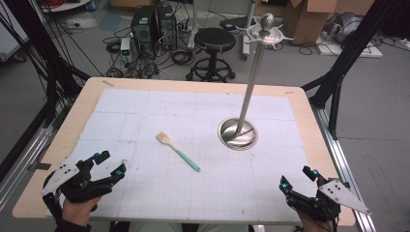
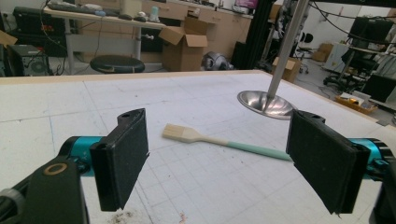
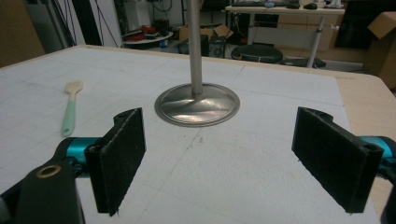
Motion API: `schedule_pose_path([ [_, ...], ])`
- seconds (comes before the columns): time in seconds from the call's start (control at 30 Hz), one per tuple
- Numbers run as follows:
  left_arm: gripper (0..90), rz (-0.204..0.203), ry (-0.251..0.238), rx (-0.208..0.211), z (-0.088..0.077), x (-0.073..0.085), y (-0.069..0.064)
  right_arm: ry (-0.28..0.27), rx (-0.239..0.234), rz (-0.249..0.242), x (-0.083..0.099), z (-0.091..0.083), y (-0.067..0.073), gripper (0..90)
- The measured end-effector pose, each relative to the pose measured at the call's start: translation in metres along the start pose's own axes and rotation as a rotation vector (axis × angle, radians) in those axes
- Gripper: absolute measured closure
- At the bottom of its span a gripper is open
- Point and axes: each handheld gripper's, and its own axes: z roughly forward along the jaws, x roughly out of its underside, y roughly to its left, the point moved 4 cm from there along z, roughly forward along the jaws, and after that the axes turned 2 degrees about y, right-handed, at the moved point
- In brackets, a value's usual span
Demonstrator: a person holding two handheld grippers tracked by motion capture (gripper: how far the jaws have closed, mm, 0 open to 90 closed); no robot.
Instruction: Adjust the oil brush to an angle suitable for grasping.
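A small spatula (image 1: pixel 177 151) with a pale wooden blade and a mint-green handle lies flat near the middle of the white gridded mat (image 1: pixel 145 111); it appears ahead in the left gripper view (image 2: pixel 224 141) and at the far left of the right gripper view (image 3: pixel 70 114). A tall metal stand (image 1: pixel 237 133) with a round dished base and hooks at its top rises right of the spatula. My left gripper (image 1: pixel 110 163) rests at the near left corner, open and empty (image 2: pixel 217 163). At the near right edge my right gripper (image 1: pixel 297 177) is open with nothing between its pads (image 3: pixel 219 158).
The wooden table edge (image 1: pixel 319 130) frames the mat. Behind the table are a black stool (image 1: pixel 213 43), computer towers (image 1: pixel 153 24), cables and cardboard boxes. Black frame legs (image 1: pixel 345 58) stand at both sides.
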Motion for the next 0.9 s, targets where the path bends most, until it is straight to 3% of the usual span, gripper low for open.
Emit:
schedule_pose_path([
  [0.47,20.0,-0.029,0.006,-0.008,0.007,0.001,0.001,0.01,-0.004,0.003,0.003,-0.003,0.0,15.8],
  [0.53,21.5,-0.034,0.023,0.02,0.009,0.001,-0.003,0.013,-0.011,-0.004,0.002,-0.004,0.003,15.9],
  [0.7,57.1,-0.014,0.062,0.161,0.017,0.001,-0.016,0.013,-0.011,-0.012,0.002,-0.004,0.006,15.9],
  [0.77,76.1,-0.002,0.079,0.172,0.02,0.001,-0.018,0.014,-0.009,-0.013,0.002,-0.004,0.005,15.9],
  [0.8,83.5,0.038,0.107,0.179,0.029,0.001,-0.024,0.016,-0.007,-0.004,0.003,-0.003,0.004,15.9],
  [0.9,89.5,0.074,0.122,0.171,0.039,0.002,-0.03,0.019,-0.002,-0.005,0.004,-0.002,0.002,15.9],
])
